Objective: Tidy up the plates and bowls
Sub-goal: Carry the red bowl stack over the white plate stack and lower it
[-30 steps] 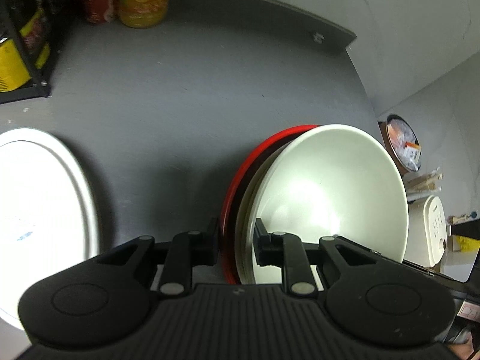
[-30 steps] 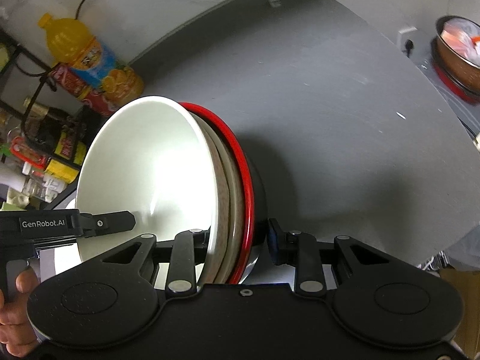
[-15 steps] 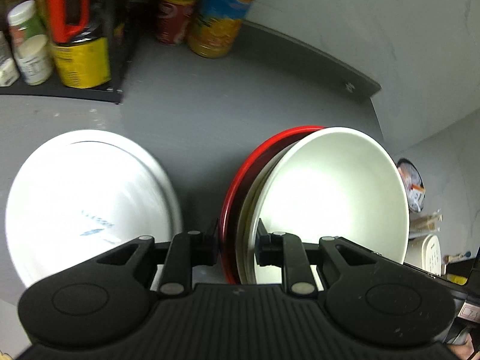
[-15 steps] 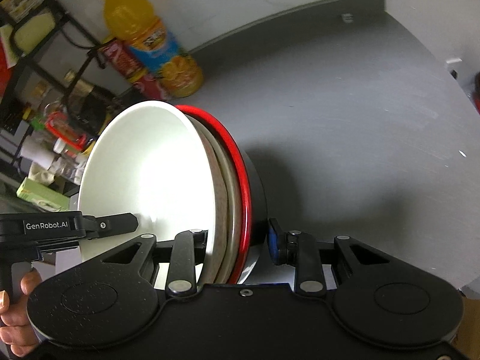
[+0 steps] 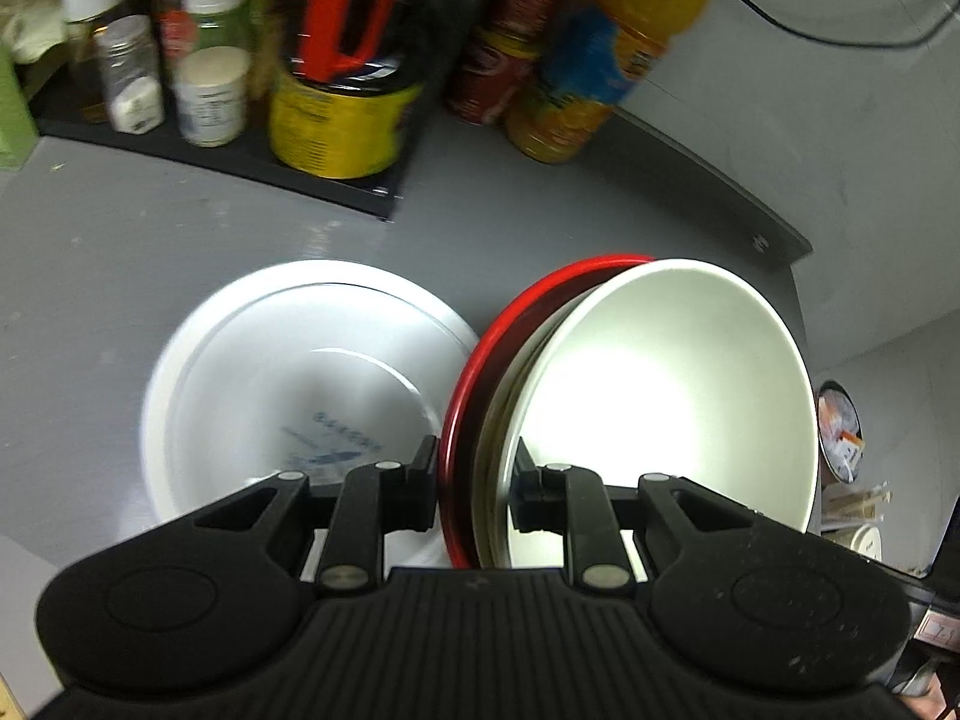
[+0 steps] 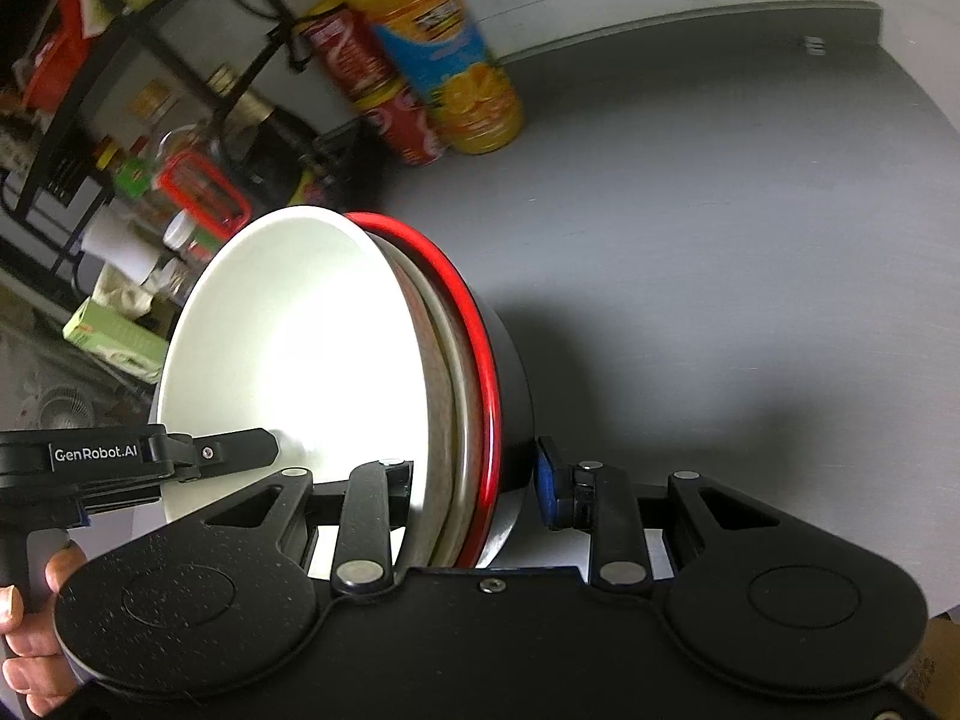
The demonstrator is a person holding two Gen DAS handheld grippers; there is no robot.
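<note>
A nested stack of bowls hangs tilted on edge above the grey counter [image 5: 120, 252]: a white bowl [image 5: 660, 396] inside a beige one [image 5: 498, 420], inside a black bowl with a red rim [image 5: 480, 372]. My left gripper [image 5: 475, 468] is shut on the stack's rim. From the opposite side, my right gripper [image 6: 477, 480] also clamps the stack, one finger in the white bowl [image 6: 300, 348] and the blue pad against the black wall [image 6: 510, 372]. A white plate stack [image 5: 270, 384] lies on the counter just left of the bowls.
A black rack tray with jars and a yellow tin [image 5: 342, 126] stands at the back left. Red cans [image 5: 510, 60] and an orange juice bottle [image 5: 600, 60] line the wall. A hand [image 6: 30, 630] holds the left gripper's handle. The counter's edge runs on the right.
Both grippers have carried the bowl stack left and toward the back. The white plates, the rack and the bottles have come into fuller view beside the stack. The grip is unchanged.
</note>
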